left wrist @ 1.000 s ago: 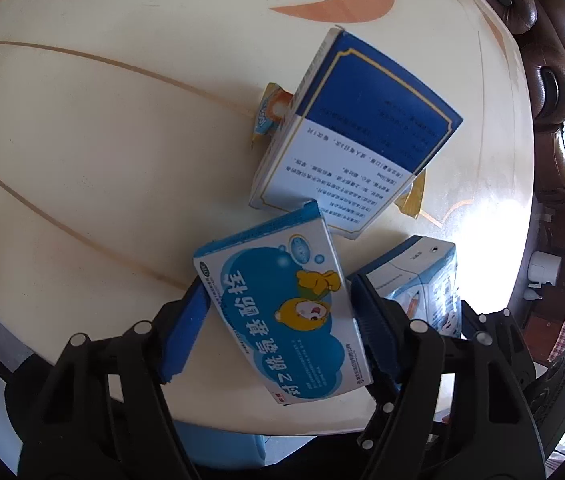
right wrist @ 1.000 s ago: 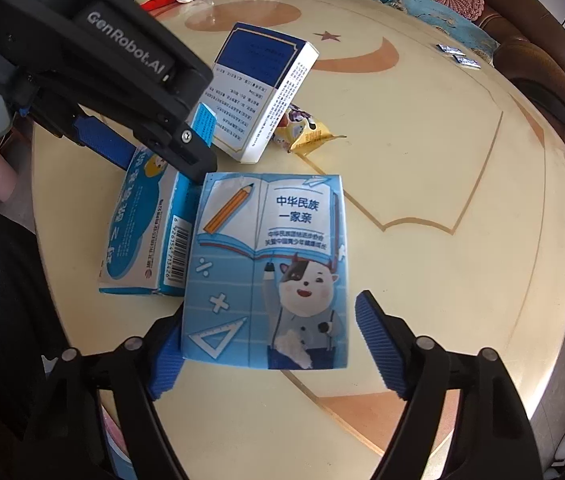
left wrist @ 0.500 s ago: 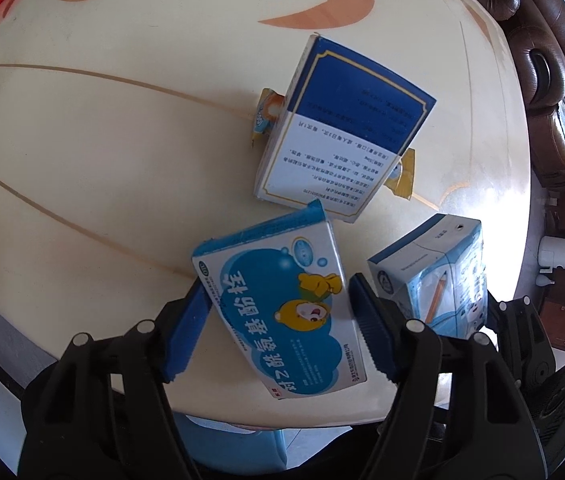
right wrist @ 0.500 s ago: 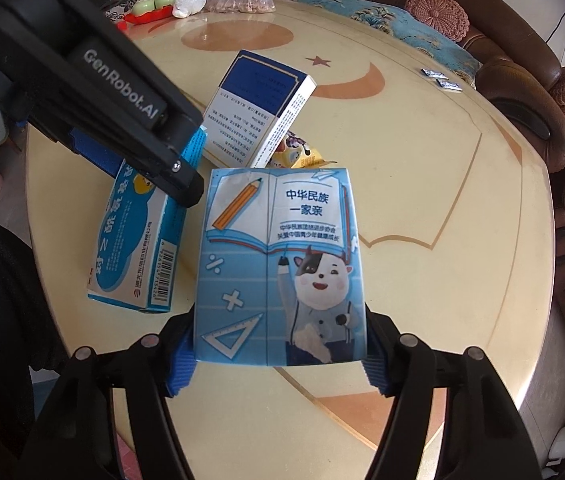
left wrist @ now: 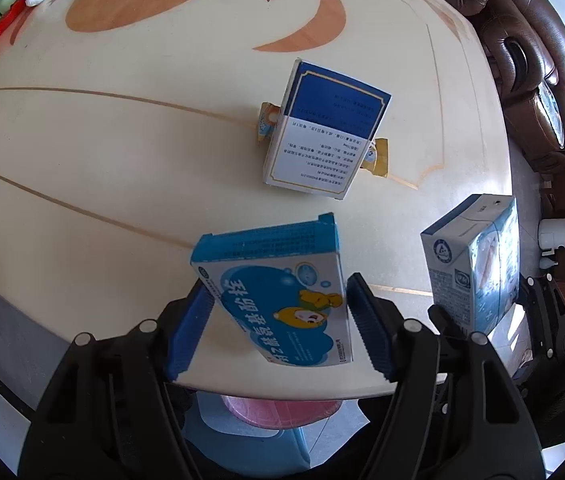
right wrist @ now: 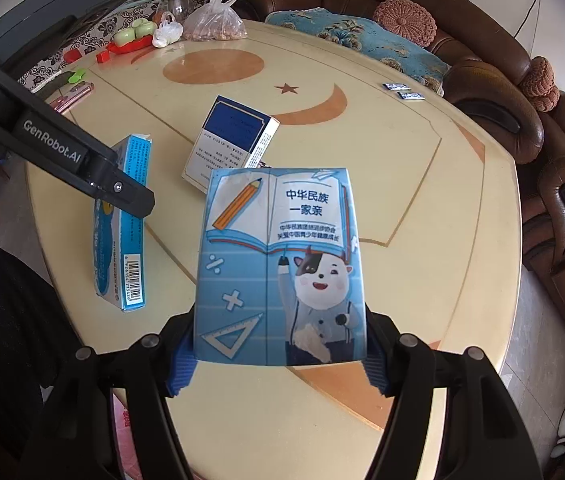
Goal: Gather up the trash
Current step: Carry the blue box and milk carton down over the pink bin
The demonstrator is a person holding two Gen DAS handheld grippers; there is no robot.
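Step in hand: pickup. Right gripper [right wrist: 278, 354] clamps the carton [right wrist: 280, 264], lifted clear of the table [right wrist: 422, 184]. Left gripper [left wrist: 278, 328] pinches the medicine box [left wrist: 282, 280] above the table edge. Next move, by judgement: carry both to a bin.

The round table [right wrist: 422, 184] at frame centre has a glossy, smooth cream top with orange inlays, throwing back window light, while the sofa [right wrist: 522, 120] along the right edge looks like shiny brown leather with a crocheted cushion [right wrist: 404, 20] at upper right. The milk carton [right wrist: 278, 268] and both medicine boxes [left wrist: 282, 284] [left wrist: 322, 132] are smooth printed cardboard. Each gripper [right wrist: 278, 364] [left wrist: 274, 332] is matt black plastic with ribbed blue pads [left wrist: 366, 332]; a thin translucent plastic bag [right wrist: 214, 20] sits upper left.
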